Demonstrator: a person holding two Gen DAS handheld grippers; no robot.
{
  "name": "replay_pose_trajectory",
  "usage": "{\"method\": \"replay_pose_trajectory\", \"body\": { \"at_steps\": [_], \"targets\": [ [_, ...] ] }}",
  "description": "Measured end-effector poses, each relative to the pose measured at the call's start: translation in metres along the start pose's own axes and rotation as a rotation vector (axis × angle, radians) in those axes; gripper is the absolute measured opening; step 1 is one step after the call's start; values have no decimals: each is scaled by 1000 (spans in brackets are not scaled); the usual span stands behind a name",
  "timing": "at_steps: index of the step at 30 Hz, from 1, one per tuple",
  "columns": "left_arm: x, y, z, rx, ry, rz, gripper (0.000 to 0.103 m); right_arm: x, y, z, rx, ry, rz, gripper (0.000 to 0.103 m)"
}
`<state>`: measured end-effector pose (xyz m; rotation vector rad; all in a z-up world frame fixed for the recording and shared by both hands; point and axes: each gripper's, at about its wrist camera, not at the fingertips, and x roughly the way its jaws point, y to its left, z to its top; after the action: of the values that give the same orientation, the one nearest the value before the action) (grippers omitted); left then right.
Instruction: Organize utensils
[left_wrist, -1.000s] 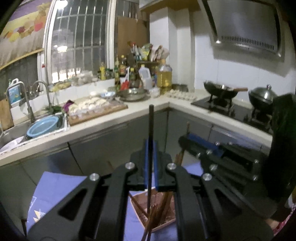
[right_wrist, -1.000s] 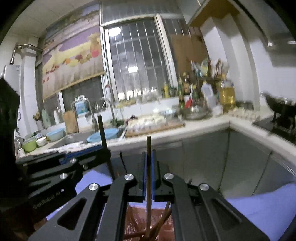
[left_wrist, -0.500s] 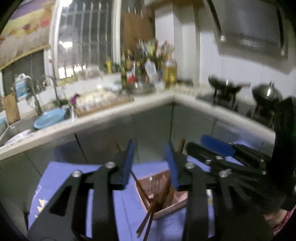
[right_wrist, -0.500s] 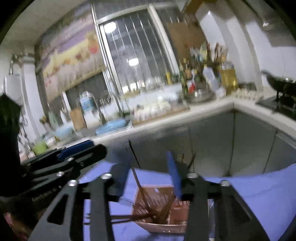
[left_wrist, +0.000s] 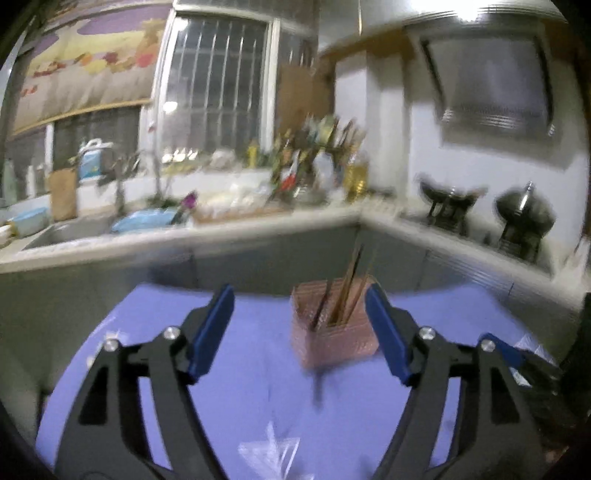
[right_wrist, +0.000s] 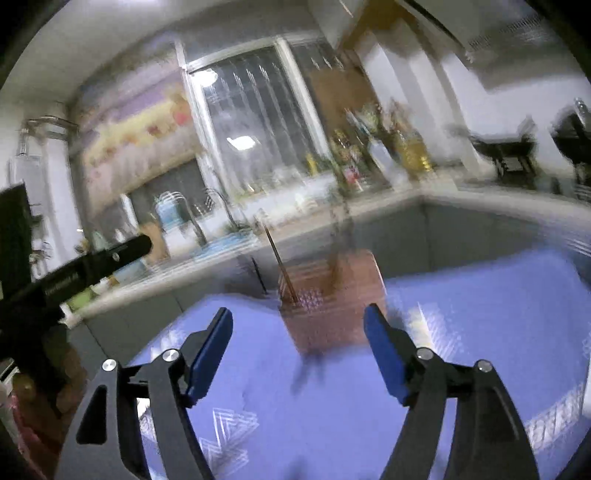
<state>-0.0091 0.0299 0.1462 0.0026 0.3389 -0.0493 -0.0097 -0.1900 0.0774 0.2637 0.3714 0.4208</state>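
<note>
A pink-brown utensil holder (left_wrist: 334, 332) stands upright on the blue table cloth (left_wrist: 258, 387) with several chopsticks (left_wrist: 349, 291) standing in it. My left gripper (left_wrist: 299, 328) is open and empty, its jaws wide apart, short of the holder. In the right wrist view the holder (right_wrist: 332, 299) is blurred, with chopsticks (right_wrist: 282, 267) sticking up from it. My right gripper (right_wrist: 299, 343) is open and empty, just before the holder. The left gripper's body (right_wrist: 74, 273) shows at the left of the right wrist view.
A kitchen counter (left_wrist: 221, 232) runs behind the table, with a sink (left_wrist: 74, 225), a blue bowl (left_wrist: 144, 223), bottles and a cutting board. A stove with a wok (left_wrist: 447, 195) and a pot (left_wrist: 524, 214) stands at the right. Clear plastic wrap (left_wrist: 273, 450) lies on the cloth.
Both grippers were shut on a chopstick each above the holder. They opened, the chopsticks dropped into the holder, and both grippers pulled back and away from it.
</note>
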Motion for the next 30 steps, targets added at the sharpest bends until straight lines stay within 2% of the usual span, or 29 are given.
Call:
{"method": "replay_pose_trajectory", "body": {
  "at_steps": [2,5,9,16,20,30],
  "targets": [
    [4,-5,-20,22,51,32,71,-1,-10,-31,71,91,-19,73],
    [5,-10,-44,28,105,59,71,-6,-15,-52,106,153,-37,73],
    [-4,-12,-61,23,126,80,72,-20,-16,-61,150,146,-57,74],
    [-13,-19,-81,18,199,84,83,-31,-3,-60,129,149,-36,81],
    [-9,-18,-86,21,218,104,90,-28,0,-62,124,163,-37,83],
    [15,-8,-94,9,283,136,97,-7,-3,-66,137,204,-59,86]
  ]
}}
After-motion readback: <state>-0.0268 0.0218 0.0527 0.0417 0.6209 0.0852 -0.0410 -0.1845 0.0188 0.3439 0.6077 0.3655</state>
